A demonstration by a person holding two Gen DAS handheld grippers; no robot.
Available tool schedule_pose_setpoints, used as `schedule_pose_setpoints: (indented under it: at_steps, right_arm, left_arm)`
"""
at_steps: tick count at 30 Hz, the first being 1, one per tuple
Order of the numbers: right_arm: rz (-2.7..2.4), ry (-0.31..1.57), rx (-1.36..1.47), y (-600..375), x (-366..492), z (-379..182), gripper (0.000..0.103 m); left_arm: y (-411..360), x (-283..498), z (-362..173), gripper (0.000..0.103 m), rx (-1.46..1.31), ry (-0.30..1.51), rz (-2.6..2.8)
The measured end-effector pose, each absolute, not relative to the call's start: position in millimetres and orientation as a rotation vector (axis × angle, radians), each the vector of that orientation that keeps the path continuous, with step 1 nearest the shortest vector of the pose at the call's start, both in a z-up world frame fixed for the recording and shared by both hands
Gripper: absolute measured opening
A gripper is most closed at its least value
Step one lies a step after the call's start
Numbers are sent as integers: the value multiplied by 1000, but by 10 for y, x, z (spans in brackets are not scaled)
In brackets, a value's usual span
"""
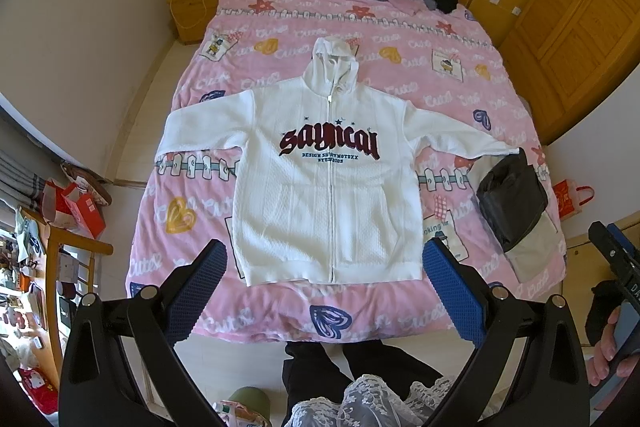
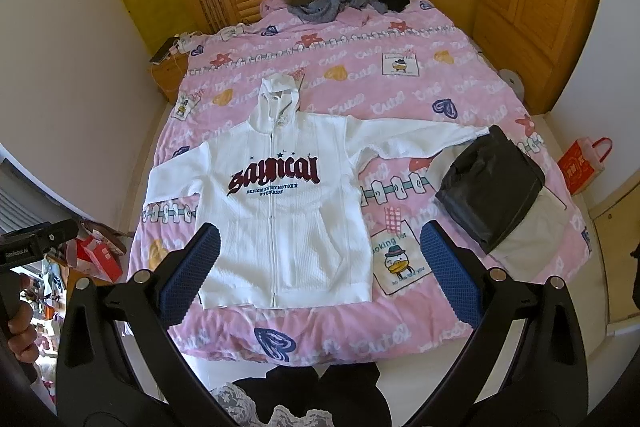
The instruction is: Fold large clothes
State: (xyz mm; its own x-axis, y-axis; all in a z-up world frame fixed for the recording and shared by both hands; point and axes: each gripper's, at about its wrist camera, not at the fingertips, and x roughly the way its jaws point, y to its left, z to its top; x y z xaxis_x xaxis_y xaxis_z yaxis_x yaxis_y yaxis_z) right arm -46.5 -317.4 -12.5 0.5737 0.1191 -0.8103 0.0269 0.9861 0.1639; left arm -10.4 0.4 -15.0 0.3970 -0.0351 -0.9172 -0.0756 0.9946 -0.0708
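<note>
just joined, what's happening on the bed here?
A person holds both grippers above the foot of the bed, and neither touches anything. The left gripper and right gripper are both open. A white hoodie lies flat on the pink blanket, zipped, sleeves spread, not yet folded. Folded dark and beige clothes sit by its sleeve end.

Even daylight is filling both fisheye views, leaving the white hoodie [image 1: 326, 183] nearly blown out and the bedspread [image 2: 400, 99] almost shadowless, while straight lines are bowing hard toward the black vignetted corners and the clutter at the left edges is smearing softly.
</note>
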Motion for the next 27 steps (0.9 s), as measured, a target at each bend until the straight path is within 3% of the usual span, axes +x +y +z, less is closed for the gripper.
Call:
schedule_pose_setpoints:
  at_steps: [27]
  right_arm:
    - [119, 997, 137, -3301, -293, -183, 97]
  left_arm:
    - [-86, -40, -211, 95, -93, 1193, 44]
